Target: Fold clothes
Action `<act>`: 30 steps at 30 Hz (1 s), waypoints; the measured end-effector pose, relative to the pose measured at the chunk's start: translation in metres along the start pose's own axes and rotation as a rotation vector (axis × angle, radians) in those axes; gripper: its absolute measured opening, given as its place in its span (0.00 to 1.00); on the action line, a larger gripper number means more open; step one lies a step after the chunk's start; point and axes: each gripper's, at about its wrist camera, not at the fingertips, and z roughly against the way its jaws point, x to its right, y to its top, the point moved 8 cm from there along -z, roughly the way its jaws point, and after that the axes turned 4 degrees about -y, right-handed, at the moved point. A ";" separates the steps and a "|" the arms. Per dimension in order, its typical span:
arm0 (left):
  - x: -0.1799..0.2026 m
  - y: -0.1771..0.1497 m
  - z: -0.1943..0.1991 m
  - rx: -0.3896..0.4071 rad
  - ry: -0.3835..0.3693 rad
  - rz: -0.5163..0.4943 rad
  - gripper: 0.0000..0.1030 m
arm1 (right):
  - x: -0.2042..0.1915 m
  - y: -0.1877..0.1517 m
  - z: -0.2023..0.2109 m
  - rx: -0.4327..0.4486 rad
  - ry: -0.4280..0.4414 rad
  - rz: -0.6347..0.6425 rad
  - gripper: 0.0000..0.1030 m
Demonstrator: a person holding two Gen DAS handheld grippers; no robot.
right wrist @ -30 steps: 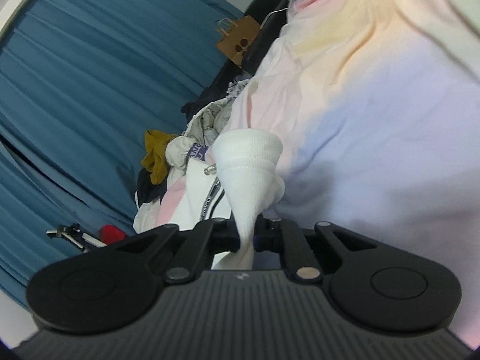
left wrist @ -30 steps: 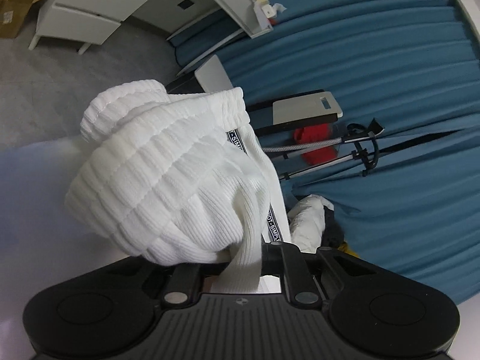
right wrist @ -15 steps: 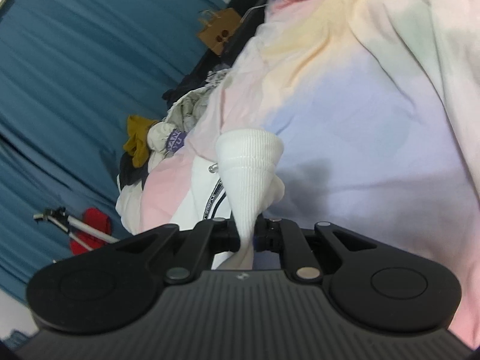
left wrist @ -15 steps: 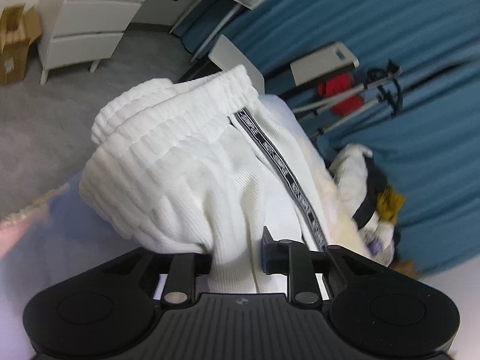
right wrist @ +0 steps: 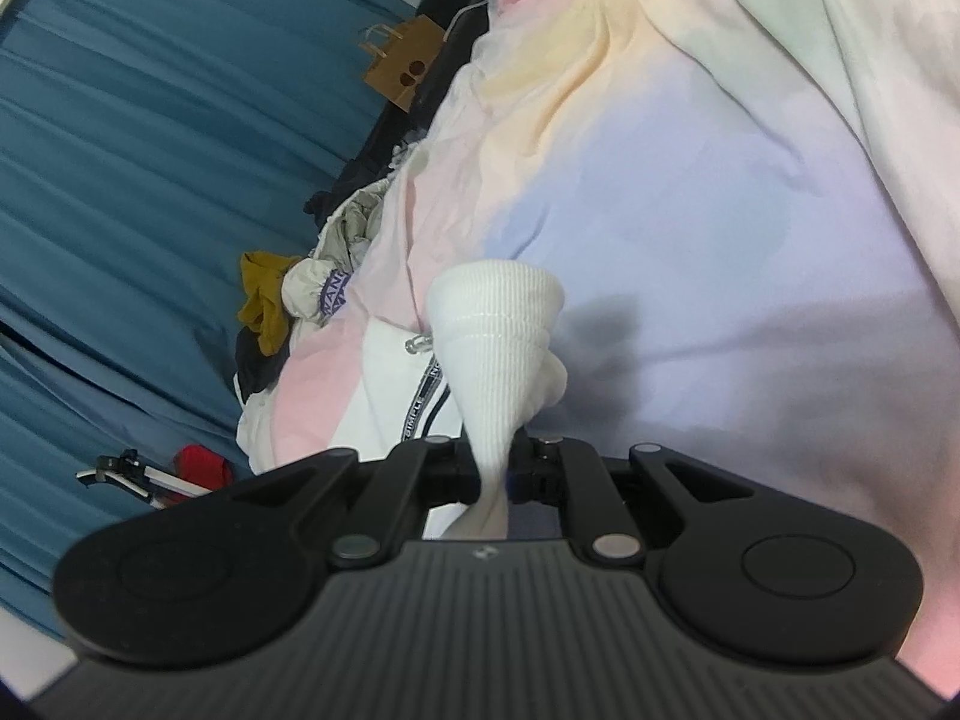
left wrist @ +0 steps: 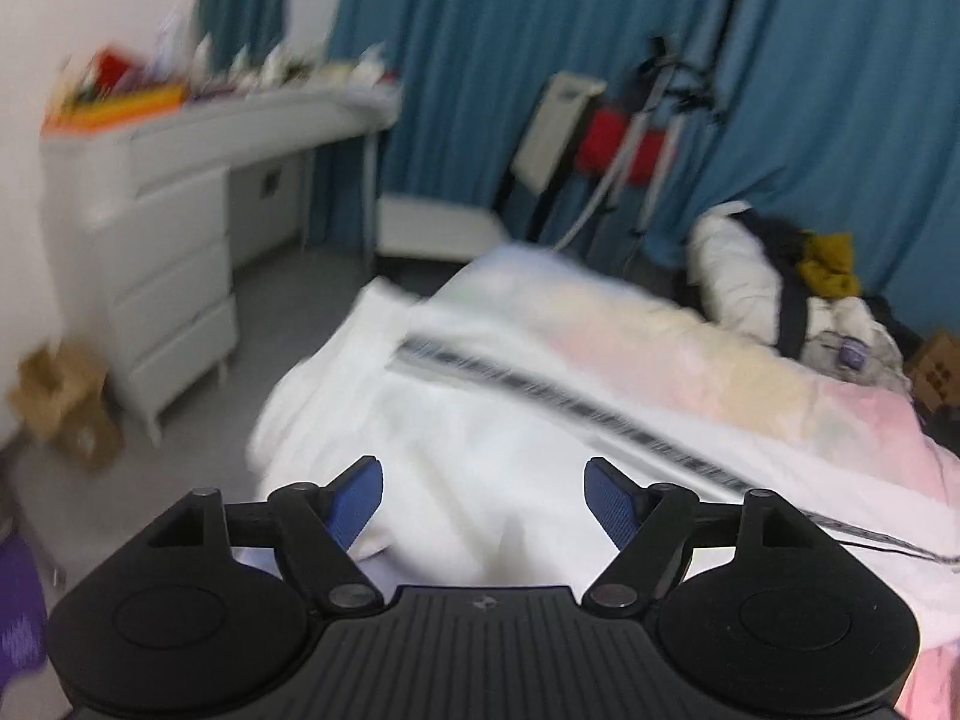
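Gripping a ribbed white cuff (right wrist: 498, 324) of the white garment (left wrist: 480, 420), our right gripper (right wrist: 495, 474) is keeping both fingers pressed onto the fabric, which is rising from between them in a cone. We are holding our left gripper (left wrist: 483, 501) with its blue finger pads (left wrist: 360, 501) spread wide and nothing between them, just above the garment. The garment is lying spread on the pastel bed cover (right wrist: 720, 192), its dark printed tape (left wrist: 600, 408) running diagonally across it. In the right wrist view we are reading only a few letters on that tape (right wrist: 420, 396), too small to make out as a word; in the left wrist view it is blurred. Purple lettering on a crumpled pale garment (right wrist: 333, 291) beside the cover is also unreadable. A brown paper bag (right wrist: 402, 63) is standing beyond the cover against the blue curtain (right wrist: 150, 150), contents hidden. A heap of clothes (left wrist: 798, 294) is sitting at the cover's far edge. A cardboard box (left wrist: 60, 402) is resting near the white drawer unit (left wrist: 168, 282); we cannot tell what it holds.
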 end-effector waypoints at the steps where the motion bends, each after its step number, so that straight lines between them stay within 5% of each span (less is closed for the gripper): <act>1: 0.014 0.000 -0.004 0.009 -0.008 -0.019 0.74 | -0.001 0.000 -0.001 0.003 0.001 0.010 0.09; 6: 0.083 0.000 -0.025 0.051 -0.049 -0.106 0.74 | 0.000 0.002 -0.003 0.002 0.012 0.024 0.09; 14: 0.177 -0.020 -0.123 0.042 -0.098 -0.271 0.68 | 0.008 0.002 -0.001 -0.006 0.011 0.018 0.09; 25: 0.191 -0.078 -0.201 -0.019 -0.060 -0.469 0.70 | 0.013 -0.008 -0.008 0.024 -0.071 0.075 0.09; 30: 0.183 -0.078 -0.203 -0.047 -0.108 -0.430 0.71 | 0.018 -0.017 -0.010 0.043 -0.131 0.071 0.09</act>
